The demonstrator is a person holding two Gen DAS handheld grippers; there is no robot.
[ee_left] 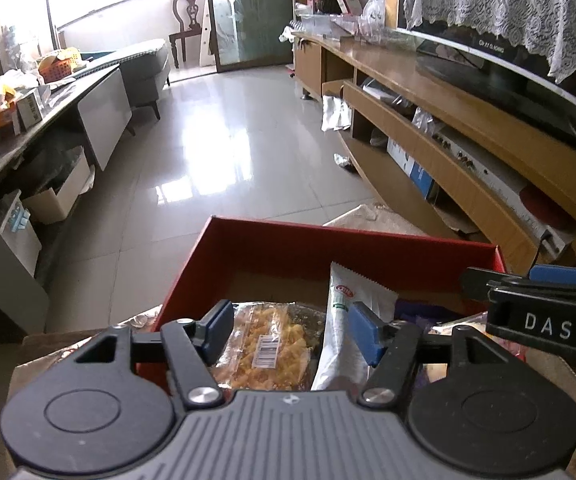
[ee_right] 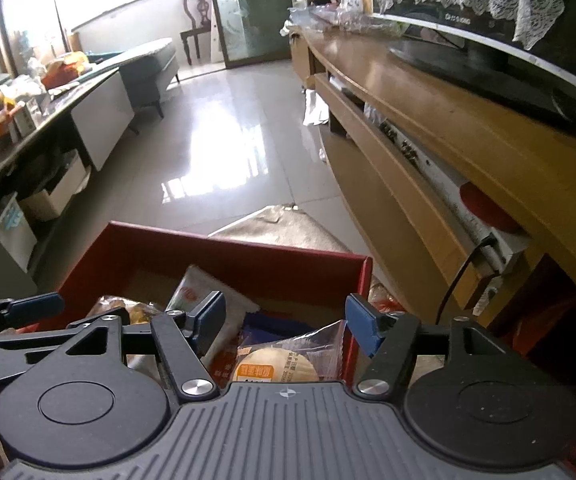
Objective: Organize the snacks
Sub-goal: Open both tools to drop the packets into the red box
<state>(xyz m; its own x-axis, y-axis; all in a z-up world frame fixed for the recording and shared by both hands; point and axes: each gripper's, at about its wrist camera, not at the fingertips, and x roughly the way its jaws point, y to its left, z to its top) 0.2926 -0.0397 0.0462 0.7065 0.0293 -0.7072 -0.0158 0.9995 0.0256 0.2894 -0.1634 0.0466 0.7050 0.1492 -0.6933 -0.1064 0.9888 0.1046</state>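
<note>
A living room with glossy pale floor tiles (ee_left: 224,152) stretches ahead of me; a long wooden TV cabinet (ee_right: 428,120) runs down the right, with a television (ee_left: 508,64) under a white lace cloth on it, and a cluttered dark counter (ee_left: 4,148) lines the left. A carved wooden chair (ee_left: 188,24) stands at the far end by a glass door.

Right below my tools sits the red cardboard box (ee_left: 288,244), rectangular, matte red walls and a brown card floor, its open top facing up. The snacks lie inside it.

My left gripper (ee_left: 290,330) hangs over the box's left half, blue pads spread apart and pinching nothing. Beneath the gap lies a clear crinkly bag of yellow twisted snacks (ee_left: 272,344) with a white barcode label, its long axis running away from me. Just right of it a slim white sachet (ee_left: 344,320) with a serrated top edge and a red logo leans up, its sawtooth end pointing toward the far wall of the box.

My right gripper (ee_right: 288,320) is spread too, nothing between its pads. Under it lies a round pale biscuit in clear wrap (ee_right: 276,364) with an orange label, flat, close to the box's right wall. A dark blue packet (ee_right: 272,328) lies just beyond it.
</note>
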